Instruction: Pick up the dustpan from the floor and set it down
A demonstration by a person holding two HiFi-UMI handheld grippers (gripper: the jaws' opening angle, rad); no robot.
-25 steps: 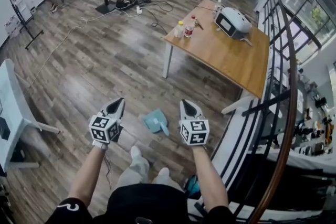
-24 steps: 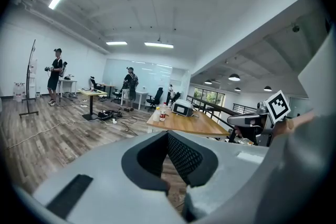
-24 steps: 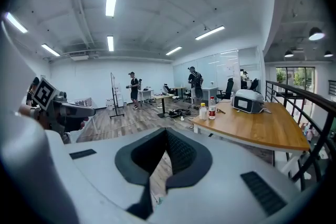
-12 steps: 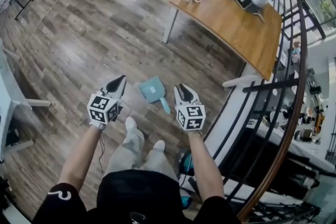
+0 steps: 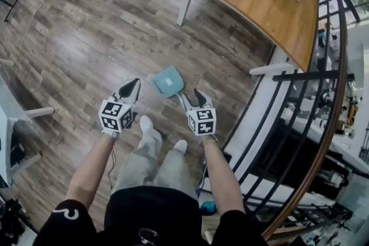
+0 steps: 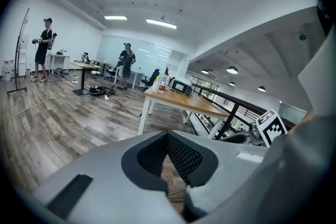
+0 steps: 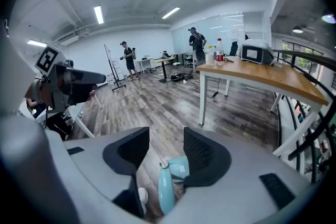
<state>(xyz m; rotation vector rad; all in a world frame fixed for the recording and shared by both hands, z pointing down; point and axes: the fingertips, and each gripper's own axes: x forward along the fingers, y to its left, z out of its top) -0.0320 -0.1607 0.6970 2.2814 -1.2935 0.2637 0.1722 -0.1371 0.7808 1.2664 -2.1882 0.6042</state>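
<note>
While the dustpan (image 5: 168,82) lies flat on the wooden floor (image 5: 86,37), its handle (image 5: 182,102) runs from the teal pan toward five o'clock and ends just beside the right gripper (image 5: 199,98). In the right gripper view the fingers (image 7: 202,152) stand well apart, having just been opening. The pale handle shows low in the gap between them, with the pan beyond it at twelve o'clock, and neither pad presses on it. The left gripper (image 5: 131,88) hovers over bare floor, apart from the dustpan, which sits at about three o'clock from its tips. In the left gripper view its fingers (image 6: 184,157) meet at the tips and hold nothing. A wooden worktop (image 5: 271,6) stands well apart at one o'clock of the pan.
</note>
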